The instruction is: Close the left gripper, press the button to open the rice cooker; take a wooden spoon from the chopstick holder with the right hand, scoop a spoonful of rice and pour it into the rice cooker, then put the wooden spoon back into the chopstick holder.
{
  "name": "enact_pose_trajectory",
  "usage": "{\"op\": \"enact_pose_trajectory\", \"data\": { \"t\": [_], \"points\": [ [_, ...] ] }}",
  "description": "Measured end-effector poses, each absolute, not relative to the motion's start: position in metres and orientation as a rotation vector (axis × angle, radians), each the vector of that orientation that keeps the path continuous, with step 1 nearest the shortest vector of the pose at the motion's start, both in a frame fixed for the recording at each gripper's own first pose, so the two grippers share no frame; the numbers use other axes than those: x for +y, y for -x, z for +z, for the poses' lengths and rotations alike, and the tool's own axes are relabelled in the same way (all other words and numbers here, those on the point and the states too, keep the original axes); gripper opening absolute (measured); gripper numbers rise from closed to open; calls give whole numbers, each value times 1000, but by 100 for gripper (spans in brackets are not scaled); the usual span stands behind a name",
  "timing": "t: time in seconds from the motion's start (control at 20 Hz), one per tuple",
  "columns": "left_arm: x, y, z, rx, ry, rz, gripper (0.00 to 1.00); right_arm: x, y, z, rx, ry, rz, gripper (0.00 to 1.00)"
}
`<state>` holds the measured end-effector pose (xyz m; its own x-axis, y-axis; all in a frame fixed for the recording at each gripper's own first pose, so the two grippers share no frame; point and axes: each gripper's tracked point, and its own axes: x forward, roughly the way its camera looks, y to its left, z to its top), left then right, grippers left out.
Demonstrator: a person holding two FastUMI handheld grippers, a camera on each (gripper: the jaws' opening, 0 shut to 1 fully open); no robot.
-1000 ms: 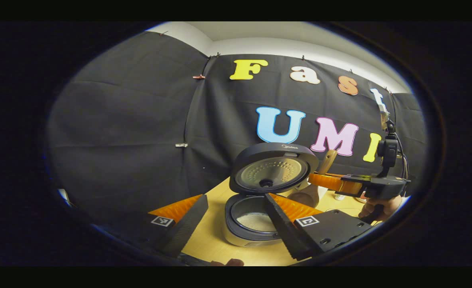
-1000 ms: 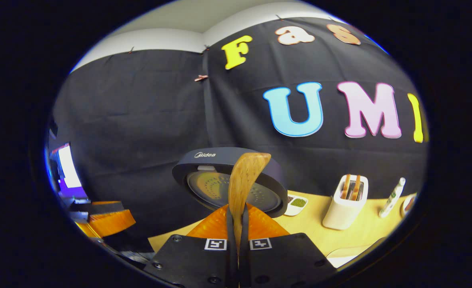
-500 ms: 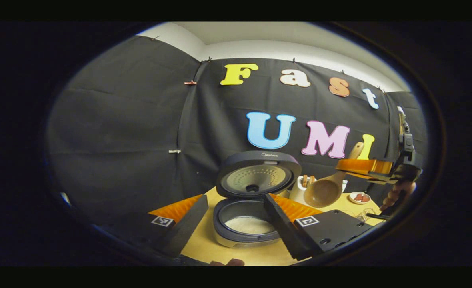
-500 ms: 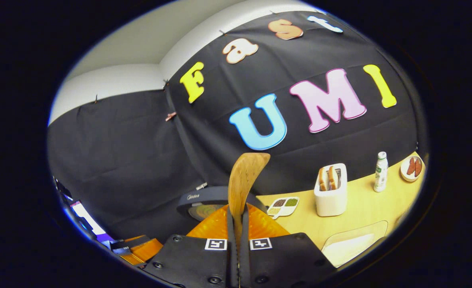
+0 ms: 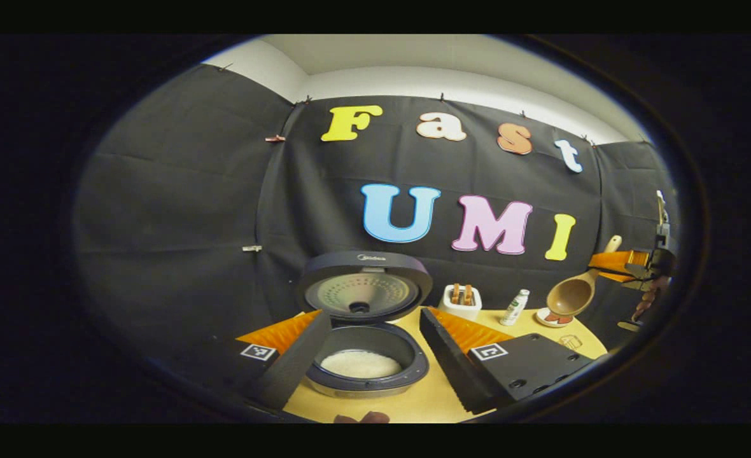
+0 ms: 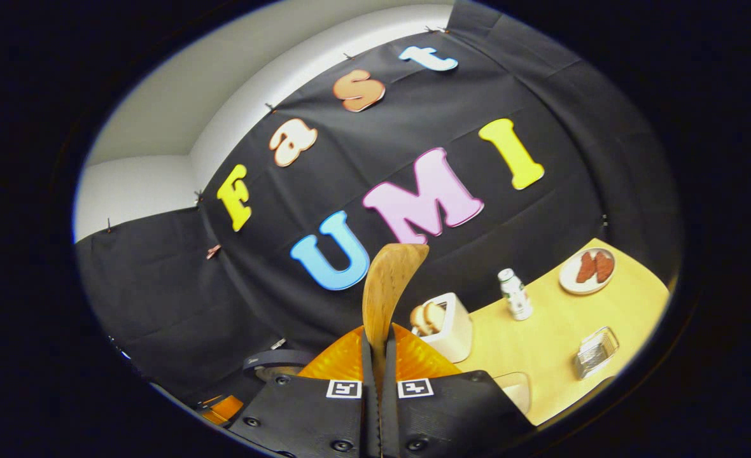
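Wooden, and pinched edge-on between the pressed-together fingers of the right gripper (image 6: pixel 375 375), the wooden spoon (image 6: pixel 385 289) rises from the bottom of the right gripper view so that its bowl cannot be read there; only a narrow curved profile shows. In the left gripper view the same spoon (image 5: pixel 573 294) appears far off at the right edge, bowl hanging low and open toward the camera, its handle running up into the right gripper (image 5: pixel 630 262), whose body is cut off by the rim along with most of the hand (image 5: pixel 648 304) holding it. Whether any grains lie in the bowl is too small to tell. The left gripper (image 5: pixel 375 359) has its fingers spread wide, holding nothing, with the rice cooker (image 5: pixel 366 359) between them on the yellow table (image 5: pixel 414 401). The cooker's lid (image 5: pixel 364 286) stands open and upright behind the pot, and white rice (image 5: pixel 361 364) lies in the bottom; the left finger hides part of the pot's near rim. In the right gripper view only a sliver of the lid (image 6: pixel 272 364) shows beside the gripper body. Farther back stand a white toaster (image 6: pixel 444 324) with bread in its slots, partly hidden behind the spoon and gripper, a small white bottle (image 6: pixel 515 292), a plate (image 6: pixel 587 270) with reddish pieces, and a small clear container (image 6: pixel 595 350). A pale tray (image 6: pixel 515 389) is mostly covered by the gripper. I cannot make out the chopstick holder.
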<state>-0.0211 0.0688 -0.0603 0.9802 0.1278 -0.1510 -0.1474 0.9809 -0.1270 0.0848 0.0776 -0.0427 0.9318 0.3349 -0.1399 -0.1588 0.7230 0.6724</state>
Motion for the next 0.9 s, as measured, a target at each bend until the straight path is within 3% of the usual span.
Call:
{"op": "enact_pose_trajectory", "data": {
  "t": [0.35,0.4,0.45,0.9],
  "points": [
    [29,9,-54,154,118,120,93,-67,-106,-128,316,-649,40,6],
    [24,7,-54,155,115,121,95,-82,-108,-141,330,-632,21,11],
    [19,5,-52,157,113,123,95,-92,-110,-154,347,-614,11,6],
    [-9,-1,-46,181,72,172,95,-116,-131,-265,514,-520,31,6]
  ]
}}
